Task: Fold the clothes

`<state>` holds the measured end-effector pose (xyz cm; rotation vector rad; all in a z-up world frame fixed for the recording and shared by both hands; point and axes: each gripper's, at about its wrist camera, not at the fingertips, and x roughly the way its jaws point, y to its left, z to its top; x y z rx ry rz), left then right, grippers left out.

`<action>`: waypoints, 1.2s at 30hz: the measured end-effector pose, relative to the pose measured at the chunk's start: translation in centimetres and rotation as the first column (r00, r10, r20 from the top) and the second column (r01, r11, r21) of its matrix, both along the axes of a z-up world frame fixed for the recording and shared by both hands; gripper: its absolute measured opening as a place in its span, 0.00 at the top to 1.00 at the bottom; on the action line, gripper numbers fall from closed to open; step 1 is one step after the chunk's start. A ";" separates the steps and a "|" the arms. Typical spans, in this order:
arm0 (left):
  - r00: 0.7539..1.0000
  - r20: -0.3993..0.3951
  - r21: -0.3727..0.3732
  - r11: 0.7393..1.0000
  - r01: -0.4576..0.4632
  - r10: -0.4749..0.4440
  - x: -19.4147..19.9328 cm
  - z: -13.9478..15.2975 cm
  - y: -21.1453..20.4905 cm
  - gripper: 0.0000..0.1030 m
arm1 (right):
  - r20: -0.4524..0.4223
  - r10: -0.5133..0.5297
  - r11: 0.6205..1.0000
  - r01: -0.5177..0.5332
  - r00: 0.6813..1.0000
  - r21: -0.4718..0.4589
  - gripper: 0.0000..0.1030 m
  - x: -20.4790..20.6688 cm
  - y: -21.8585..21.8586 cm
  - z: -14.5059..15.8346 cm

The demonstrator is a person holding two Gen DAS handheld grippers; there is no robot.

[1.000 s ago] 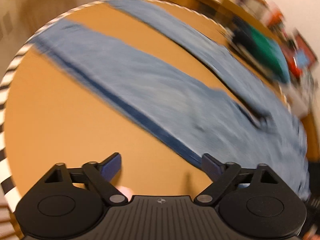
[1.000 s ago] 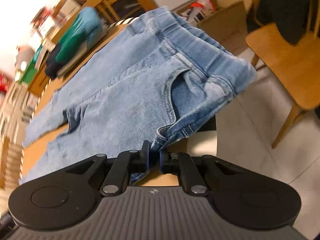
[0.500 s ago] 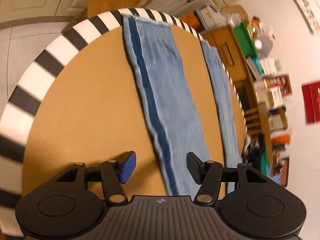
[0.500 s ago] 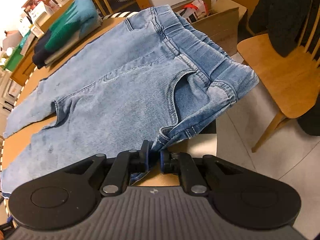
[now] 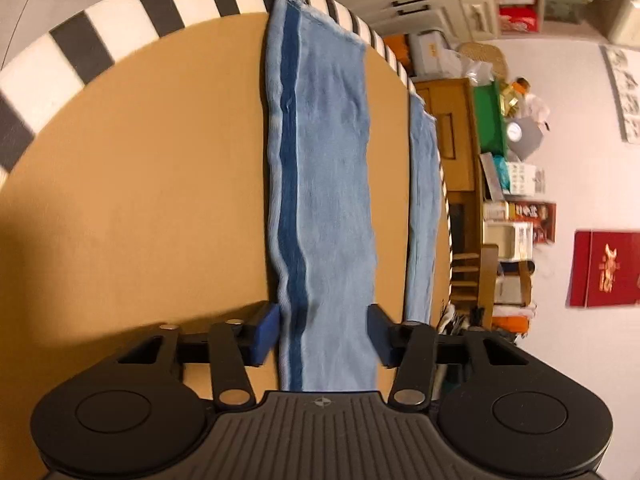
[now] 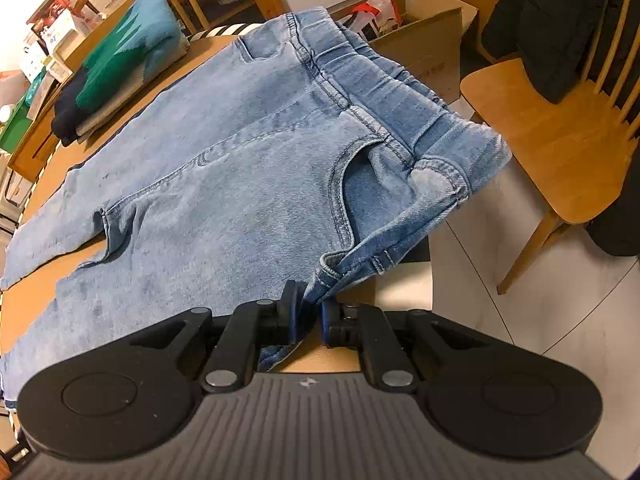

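Your right hand-held gripper [image 6: 307, 312] clamps the jeans [image 6: 248, 168] at the waist; your left hand-held gripper [image 5: 323, 334] is closing around a leg [image 5: 324, 184], not yet pinching, on the worktop [image 5: 160, 200].

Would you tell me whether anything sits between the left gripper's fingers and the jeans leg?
Nothing visible does. The left gripper straddles the jeans leg on the table, its jaws closing on it.

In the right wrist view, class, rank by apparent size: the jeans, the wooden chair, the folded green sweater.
1. jeans
2. wooden chair, partly cut off
3. folded green sweater, farther away, so true size is unsure
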<state>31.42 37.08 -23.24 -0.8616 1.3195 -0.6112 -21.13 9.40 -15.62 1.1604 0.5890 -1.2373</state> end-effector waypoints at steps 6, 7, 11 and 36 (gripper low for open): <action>0.996 0.003 -0.047 0.995 -0.089 0.090 0.5 -1.3 0.0 0.69 | 0.012 -0.011 1.000 0.011 1.000 0.012 0.88 -0.1 -0.1 0.0; 0.996 0.006 -0.051 0.995 -0.088 0.088 0.8 -1.4 -0.2 0.69 | 0.013 -0.012 1.000 0.012 1.000 0.011 0.88 -0.1 0.0 0.0; 0.995 0.044 -0.004 0.996 -0.086 0.086 1.4 -1.1 -1.0 0.88 | 0.026 -0.024 1.000 0.024 0.999 0.017 0.88 -0.3 0.0 -0.1; 0.953 0.301 0.252 0.966 -0.058 -0.021 -3.6 5.7 5.4 0.96 | 0.070 0.116 0.993 -0.115 0.991 -0.020 0.90 -1.5 4.7 1.4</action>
